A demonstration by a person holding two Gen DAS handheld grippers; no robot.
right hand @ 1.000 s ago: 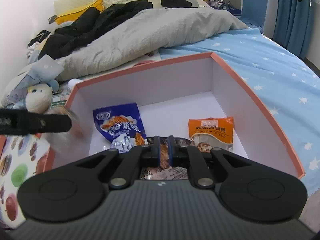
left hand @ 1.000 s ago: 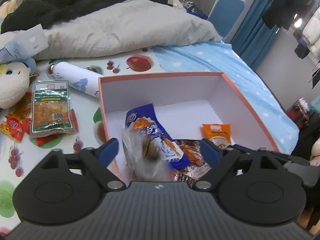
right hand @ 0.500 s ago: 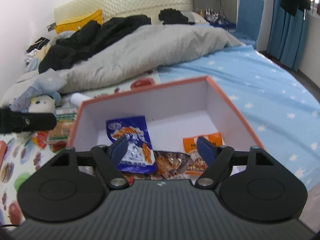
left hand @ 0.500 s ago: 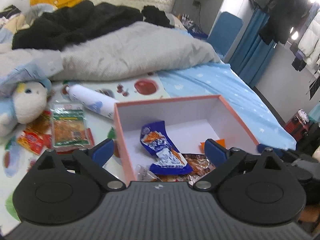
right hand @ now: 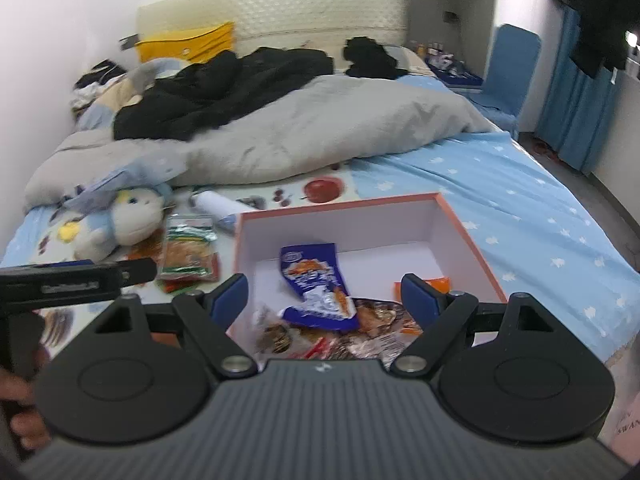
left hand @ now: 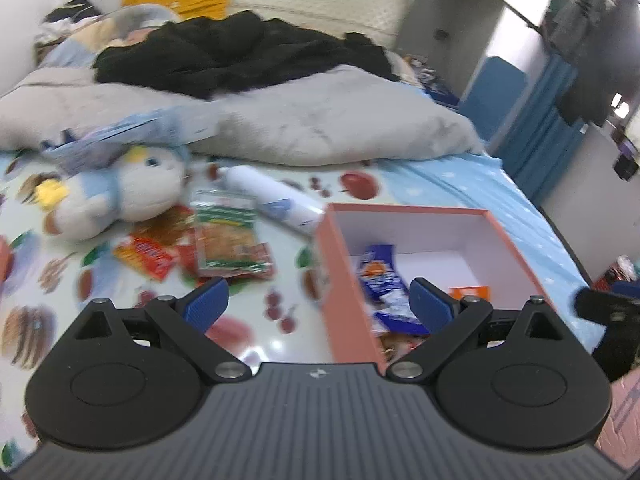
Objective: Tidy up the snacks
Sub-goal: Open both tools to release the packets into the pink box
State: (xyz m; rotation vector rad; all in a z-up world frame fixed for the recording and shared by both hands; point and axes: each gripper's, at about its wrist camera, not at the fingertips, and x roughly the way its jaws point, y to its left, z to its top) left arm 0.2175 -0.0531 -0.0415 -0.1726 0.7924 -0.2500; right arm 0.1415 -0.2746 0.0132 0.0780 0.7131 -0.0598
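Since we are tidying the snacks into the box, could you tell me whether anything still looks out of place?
Yes. Several snack packets still lie on the bedspread left of the orange box, beside a plush toy and a white bottle. In the box, the blue packet lies askew over the others.

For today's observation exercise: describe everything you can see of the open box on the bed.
The box is rectangular and lidless, looks like stiff card, salmon-pink outside and on its rim, white inside. It sits upright on the bed. Inside lie a blue snack packet, an orange packet and crinkly wrapped snacks at the near end. Neither gripper touches it.
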